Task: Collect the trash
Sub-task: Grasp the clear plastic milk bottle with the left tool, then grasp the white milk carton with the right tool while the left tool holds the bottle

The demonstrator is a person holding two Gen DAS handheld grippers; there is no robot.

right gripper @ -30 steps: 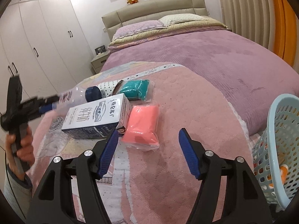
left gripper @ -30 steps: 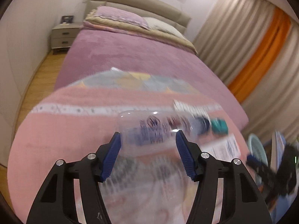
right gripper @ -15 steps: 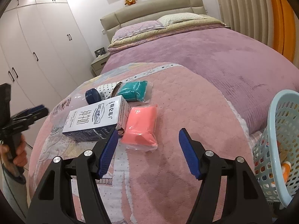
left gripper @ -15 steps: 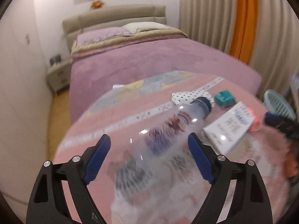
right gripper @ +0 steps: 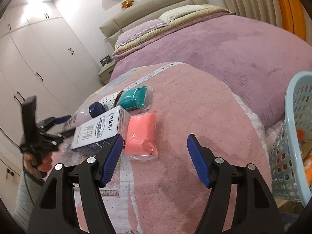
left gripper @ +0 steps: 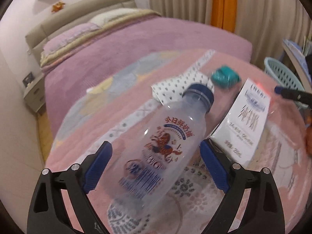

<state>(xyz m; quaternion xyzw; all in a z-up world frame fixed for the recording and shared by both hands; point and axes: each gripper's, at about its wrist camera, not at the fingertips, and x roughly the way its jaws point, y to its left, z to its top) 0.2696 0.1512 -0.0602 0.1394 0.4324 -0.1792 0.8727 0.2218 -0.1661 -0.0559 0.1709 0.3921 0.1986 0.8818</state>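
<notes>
Now the pale blue perforated plastic basket (right gripper: 296,136) at the right edge holds something orange, too hidden to identify. At lower centre the left gripper (left gripper: 156,167), jaws just opening wide, straddles the clear blue-capped plastic bottle (left gripper: 163,148) lying on the pink quilt (right gripper: 195,117). The right gripper (right gripper: 154,159) hovers half-open, empty, near the pink packet (right gripper: 141,134)

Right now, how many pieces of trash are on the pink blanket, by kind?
Bottle: 1
Carton: 1
Packets: 3, namely pink, teal and dotted
Total: 5
</notes>
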